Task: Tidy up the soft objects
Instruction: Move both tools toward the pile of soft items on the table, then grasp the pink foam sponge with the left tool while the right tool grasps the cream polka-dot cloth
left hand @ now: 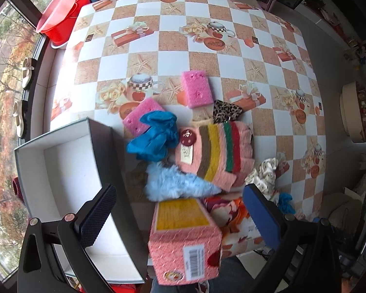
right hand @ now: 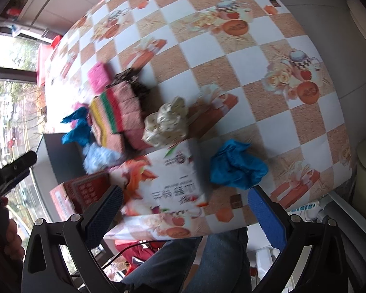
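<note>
Box: the open white box (left hand: 68, 171) sits at the table's near left edge; the part of its inside that shows holds nothing.
Done: judging from that, nothing is packed yet; the sorting looks barely begun.
Left gripper (left hand: 180, 217): jaws spread wide, gripping nothing, poised above the netted sponge pack (left hand: 183, 239) at the near edge.
Right gripper (right hand: 185, 214): jaws also wide apart and empty, over the tissue pack (right hand: 168, 183); this view is blurred.
Pile: striped cloths (left hand: 214, 151), a blue glove (left hand: 156, 136), a pale blue fluffy piece (left hand: 175, 183) and a leopard-print item (left hand: 225, 111) lie crowded just right of the box.
Sponges: 2 pink sponges (left hand: 197, 89) lie on the pile's far side, 1 partly under the glove.
Outliers: a cream dotted scrunchie (right hand: 167, 122) and a 2nd blue glove (right hand: 236, 166) lie to the right.
Remaining: by the look of it, every soft item is still to go into the box.
</note>
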The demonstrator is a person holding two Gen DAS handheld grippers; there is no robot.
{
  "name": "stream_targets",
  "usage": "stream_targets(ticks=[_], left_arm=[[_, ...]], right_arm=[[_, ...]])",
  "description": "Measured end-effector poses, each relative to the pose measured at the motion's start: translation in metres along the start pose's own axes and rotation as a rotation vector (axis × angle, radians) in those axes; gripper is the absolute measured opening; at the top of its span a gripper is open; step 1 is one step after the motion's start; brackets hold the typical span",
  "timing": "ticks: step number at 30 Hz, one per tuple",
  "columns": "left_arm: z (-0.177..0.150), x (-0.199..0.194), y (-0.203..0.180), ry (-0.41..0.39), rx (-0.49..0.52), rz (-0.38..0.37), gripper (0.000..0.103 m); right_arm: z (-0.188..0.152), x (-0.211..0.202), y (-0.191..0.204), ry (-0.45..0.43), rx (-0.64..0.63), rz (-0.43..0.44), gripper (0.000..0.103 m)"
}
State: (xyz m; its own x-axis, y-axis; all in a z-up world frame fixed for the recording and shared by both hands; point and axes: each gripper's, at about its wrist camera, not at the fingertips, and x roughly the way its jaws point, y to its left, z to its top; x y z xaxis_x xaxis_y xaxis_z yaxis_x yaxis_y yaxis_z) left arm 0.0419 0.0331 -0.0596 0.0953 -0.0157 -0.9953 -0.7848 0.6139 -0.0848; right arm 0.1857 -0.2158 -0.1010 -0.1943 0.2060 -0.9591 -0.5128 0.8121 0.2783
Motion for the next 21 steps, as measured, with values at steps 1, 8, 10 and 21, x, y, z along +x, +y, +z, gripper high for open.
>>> stream_targets(ticks=[1, 8, 10, 21], left_arm=[[0.005, 0.004, -0.004, 0.007, 0.000, 0.000, 0.103], [0.040, 0.037, -0.026, 0.031, 0.006, 0.041, 0.103], [0.053, 0.048, -0.029, 0.037, -0.004, 0.049, 0.103], [0.109, 0.120, -0.034, 0.081, -0.089, 0.062, 0.103]], right_arm=[[0.003, 0.001, -0.004, 0.002, 0.006, -0.003, 0.103], [0.022, 0.022, -0.013, 0.033, -0.002, -0.015, 0.103], [0.029, 0.031, -0.010, 0.047, -0.023, -0.012, 0.103], [0.067, 0.088, 0.009, 0.119, -0.100, 0.013, 0.103]])
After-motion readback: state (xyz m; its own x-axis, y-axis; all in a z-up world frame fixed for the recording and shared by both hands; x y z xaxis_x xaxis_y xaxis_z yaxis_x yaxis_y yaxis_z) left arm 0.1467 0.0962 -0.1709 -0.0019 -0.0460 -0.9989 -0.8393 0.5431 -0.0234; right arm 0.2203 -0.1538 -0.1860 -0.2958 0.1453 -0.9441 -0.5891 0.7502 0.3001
